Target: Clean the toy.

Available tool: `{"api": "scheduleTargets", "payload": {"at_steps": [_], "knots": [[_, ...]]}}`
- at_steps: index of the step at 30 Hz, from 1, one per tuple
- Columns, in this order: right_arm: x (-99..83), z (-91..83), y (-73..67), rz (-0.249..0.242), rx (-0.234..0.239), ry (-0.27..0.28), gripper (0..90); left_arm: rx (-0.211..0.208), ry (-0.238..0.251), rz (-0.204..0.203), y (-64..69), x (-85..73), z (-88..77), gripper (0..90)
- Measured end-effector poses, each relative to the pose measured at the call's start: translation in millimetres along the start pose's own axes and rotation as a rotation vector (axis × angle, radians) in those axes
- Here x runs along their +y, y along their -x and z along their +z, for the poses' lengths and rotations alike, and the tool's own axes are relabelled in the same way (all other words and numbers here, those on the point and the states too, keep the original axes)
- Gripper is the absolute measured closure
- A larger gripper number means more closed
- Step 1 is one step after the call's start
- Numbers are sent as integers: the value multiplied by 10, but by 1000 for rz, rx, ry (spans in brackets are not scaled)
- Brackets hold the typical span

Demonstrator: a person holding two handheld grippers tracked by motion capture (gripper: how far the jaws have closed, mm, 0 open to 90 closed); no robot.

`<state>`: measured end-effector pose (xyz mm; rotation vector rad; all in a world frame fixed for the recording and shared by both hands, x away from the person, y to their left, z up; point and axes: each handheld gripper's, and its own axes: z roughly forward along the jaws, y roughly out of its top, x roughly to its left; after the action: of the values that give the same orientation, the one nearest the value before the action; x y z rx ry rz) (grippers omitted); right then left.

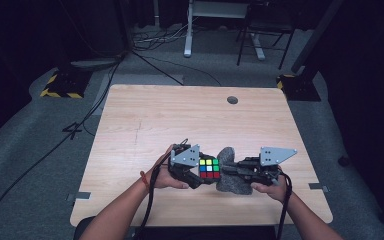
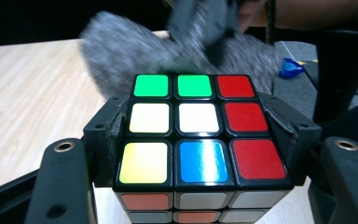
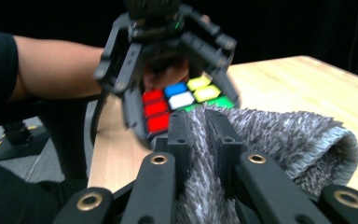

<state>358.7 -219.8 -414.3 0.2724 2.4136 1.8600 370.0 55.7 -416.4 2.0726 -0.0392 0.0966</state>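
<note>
A colour-tiled puzzle cube is held above the near part of the wooden table by my left gripper, whose jaws are shut on its two sides. In the left gripper view the cube shows a green, white, red, yellow and blue top face between the black jaws. My right gripper is shut on a fluffy grey cloth, which presses against the cube's right side. In the right gripper view the cloth bunches between the jaws, with the cube and the left gripper behind it.
A round grey grommet sits near the table's far edge. Beyond the table lie cables on the grey floor, white desk legs and a yellow-black striped base.
</note>
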Motion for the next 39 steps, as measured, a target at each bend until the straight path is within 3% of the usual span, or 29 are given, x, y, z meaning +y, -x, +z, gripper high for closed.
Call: {"api": "scheduleTargets", "payload": {"at_steps": [4,6,12,15,21,28,35,39], "knots": [[6,-34,35,12,-33,10,815,-5,2,13,45,30,23,337],[-10,-21,55,11,-55,-16,815,-14,14,13,52,47,8,337],[-90,50,93,29,-35,-64,816,17,37,22,35,76,-84,337],[-88,76,59,23,-11,-68,815,27,43,-2,-24,37,-117,337],[5,25,-15,-3,9,-8,815,11,-5,-10,-33,-21,-33,337],[16,-51,42,10,-50,12,815,-32,1,14,73,50,37,337],[-43,18,80,13,-76,-65,813,-23,37,13,72,86,-27,337],[-87,67,87,22,-60,-98,812,3,52,5,47,85,-71,337]]}}
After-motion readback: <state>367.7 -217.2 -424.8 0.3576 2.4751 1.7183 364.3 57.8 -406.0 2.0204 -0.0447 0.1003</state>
